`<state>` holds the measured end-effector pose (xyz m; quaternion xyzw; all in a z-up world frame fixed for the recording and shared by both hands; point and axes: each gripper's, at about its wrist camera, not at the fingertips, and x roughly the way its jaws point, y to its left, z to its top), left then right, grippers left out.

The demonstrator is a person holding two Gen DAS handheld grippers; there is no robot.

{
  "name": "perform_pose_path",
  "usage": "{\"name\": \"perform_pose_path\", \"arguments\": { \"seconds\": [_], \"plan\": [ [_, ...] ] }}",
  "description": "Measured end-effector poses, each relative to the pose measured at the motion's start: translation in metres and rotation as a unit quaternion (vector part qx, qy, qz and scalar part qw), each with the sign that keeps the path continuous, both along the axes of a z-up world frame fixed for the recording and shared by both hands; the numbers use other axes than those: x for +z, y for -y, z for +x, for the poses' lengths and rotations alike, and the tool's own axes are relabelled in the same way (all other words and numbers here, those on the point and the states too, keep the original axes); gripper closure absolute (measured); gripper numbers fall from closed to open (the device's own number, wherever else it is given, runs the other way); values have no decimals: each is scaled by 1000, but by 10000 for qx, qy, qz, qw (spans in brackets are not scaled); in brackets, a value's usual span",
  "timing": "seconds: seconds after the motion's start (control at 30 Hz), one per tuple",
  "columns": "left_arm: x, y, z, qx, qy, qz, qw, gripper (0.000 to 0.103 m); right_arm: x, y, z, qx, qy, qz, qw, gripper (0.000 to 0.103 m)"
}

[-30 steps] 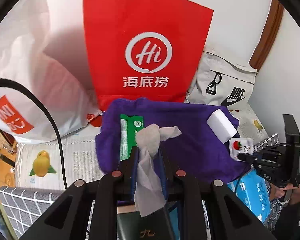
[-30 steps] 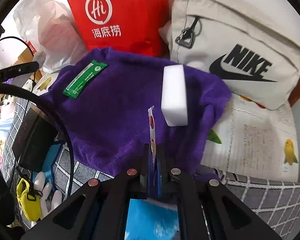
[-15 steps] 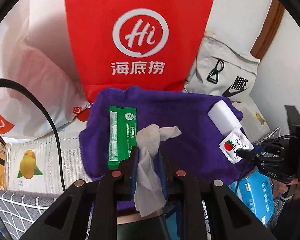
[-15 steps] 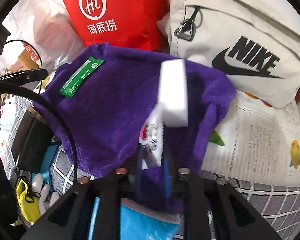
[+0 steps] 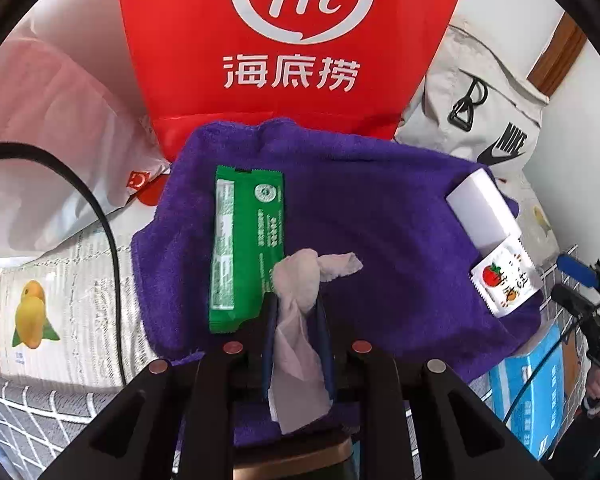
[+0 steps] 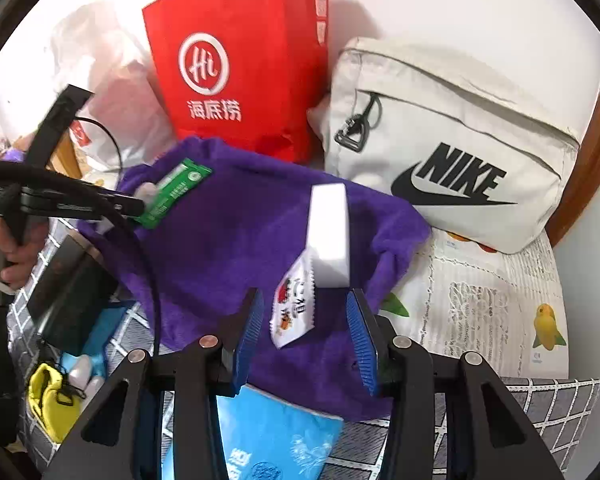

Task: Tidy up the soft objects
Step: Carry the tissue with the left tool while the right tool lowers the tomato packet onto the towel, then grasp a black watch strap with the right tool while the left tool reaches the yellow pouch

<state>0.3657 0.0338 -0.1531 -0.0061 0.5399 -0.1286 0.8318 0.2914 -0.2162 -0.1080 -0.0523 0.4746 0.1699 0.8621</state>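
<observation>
A purple towel (image 5: 380, 216) (image 6: 228, 232) lies spread out. On it lie a green packet (image 5: 246, 244) (image 6: 172, 192), a white sponge block (image 5: 482, 208) (image 6: 330, 236) and a small white sachet with a tomato picture (image 5: 504, 282) (image 6: 294, 308). My left gripper (image 5: 296, 304) is shut on a crumpled white tissue (image 5: 298, 320), held just above the towel beside the green packet. My right gripper (image 6: 304, 312) is open, its blue pads either side of the sachet, which lies free against the sponge.
A red paper bag (image 5: 292, 40) (image 6: 240, 64) stands behind the towel, a beige Nike bag (image 6: 452, 148) (image 5: 488, 112) to its right, a white plastic bag (image 5: 48, 136) to its left. A blue tissue pack (image 6: 272, 432) lies under the towel's near edge.
My right gripper has opened and let go of the tomato sachet, which now lies on the towel by the sponge. My left gripper has moved closer over the towel with the tissue.
</observation>
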Motion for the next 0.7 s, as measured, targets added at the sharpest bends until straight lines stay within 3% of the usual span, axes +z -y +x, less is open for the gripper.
{"name": "perform_pose_path", "arguments": {
  "seconds": [0.2, 0.27, 0.43, 0.7],
  "plan": [
    [-15, 3, 5, 3, -170, 206, 9996, 84, 6, -3, -5, 13, 123, -12, 9999, 60],
    [-17, 5, 7, -26, -223, 162, 9996, 78, 9, -1, -7, -6, 134, 17, 9999, 60],
    [-16, 8, 8, 25, -105, 263, 9996, 37, 18, 1, -17, 12, 233, 13, 9997, 60],
    [18, 6, -8, 117, 222, 209, 9995, 37, 28, 3, -48, -7, 182, 100, 9998, 60]
  ]
}}
